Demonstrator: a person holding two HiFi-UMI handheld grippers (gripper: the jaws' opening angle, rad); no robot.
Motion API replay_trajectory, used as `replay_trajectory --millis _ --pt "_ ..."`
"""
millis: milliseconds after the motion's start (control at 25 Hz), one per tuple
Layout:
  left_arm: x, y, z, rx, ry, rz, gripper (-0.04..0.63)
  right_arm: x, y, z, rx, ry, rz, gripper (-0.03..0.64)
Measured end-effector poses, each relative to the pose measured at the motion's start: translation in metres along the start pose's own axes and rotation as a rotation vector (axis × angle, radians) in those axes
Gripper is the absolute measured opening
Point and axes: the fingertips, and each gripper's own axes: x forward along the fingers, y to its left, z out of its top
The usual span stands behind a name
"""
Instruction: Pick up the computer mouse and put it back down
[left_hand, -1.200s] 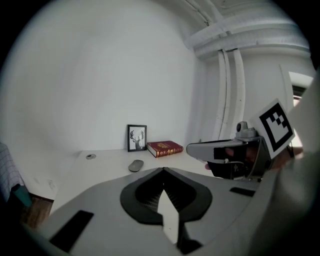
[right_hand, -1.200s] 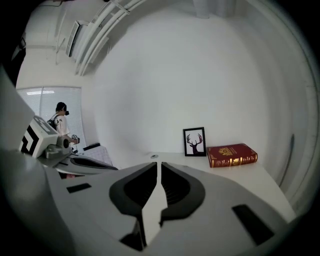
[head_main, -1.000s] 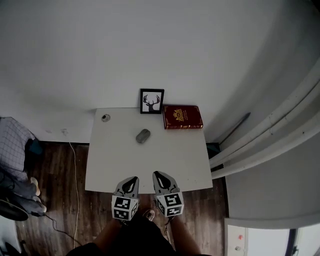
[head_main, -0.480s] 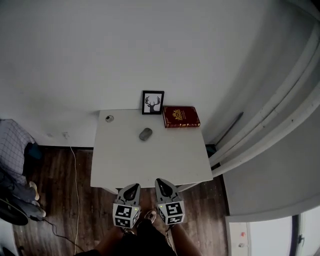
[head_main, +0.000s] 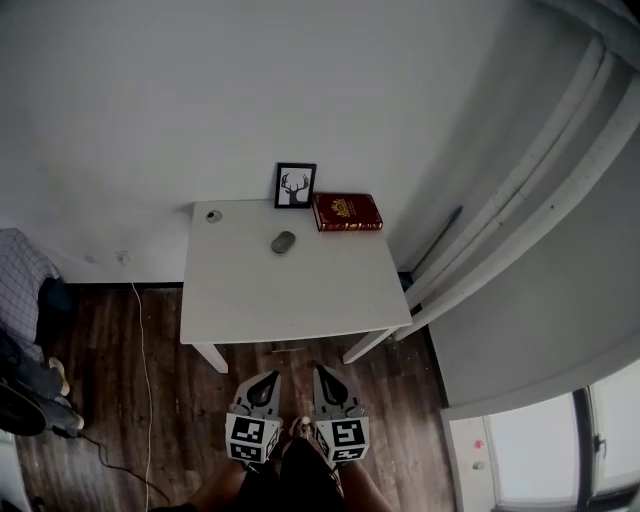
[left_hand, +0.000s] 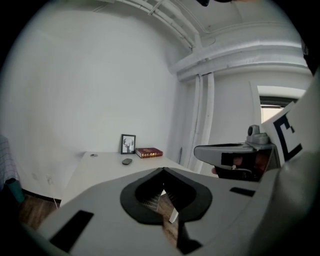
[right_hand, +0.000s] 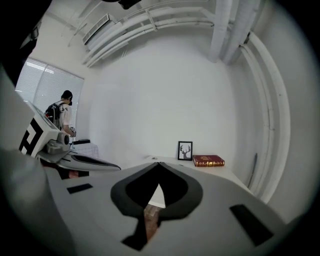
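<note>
Plainly one mouse (head_main: 283, 241), one book (head_main: 346, 212), one frame (head_main: 295, 186) show.

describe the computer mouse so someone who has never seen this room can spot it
Find the white table against the wall. Near its back edge, just in front of the framed deer picture and left of the red book, lies the computer mouse: a small dark grey oval, touching neither.

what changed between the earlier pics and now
The left gripper and right gripper drew back from the near edge of the table to over the floor, both shut and empty. The mouse, picture frame and book stayed put.
</note>
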Motion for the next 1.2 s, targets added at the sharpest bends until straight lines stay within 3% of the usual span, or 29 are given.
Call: replay_trajectory --millis 200,400,680,1200 --pt "-0.011 -0.026 0.003 0.016 -0.024 -0.017 0.002 -0.035 0.005 0.003 -0.033 -0.024 -0.001 0.021" --pt "-0.016 -0.046 0.002 0.004 -0.011 -0.018 0.002 -0.057 0.002 0.009 0.0 -0.022 0.011 0.02" --pt "-0.01 -0.086 0.01 0.01 -0.05 -0.028 0.002 -0.083 -0.023 0.011 -0.034 -0.046 0.008 0.02" --pt "-0.012 -0.106 0.023 0.023 -0.081 -0.04 0.002 -0.098 -0.024 0.026 -0.083 -0.077 0.046 0.02"
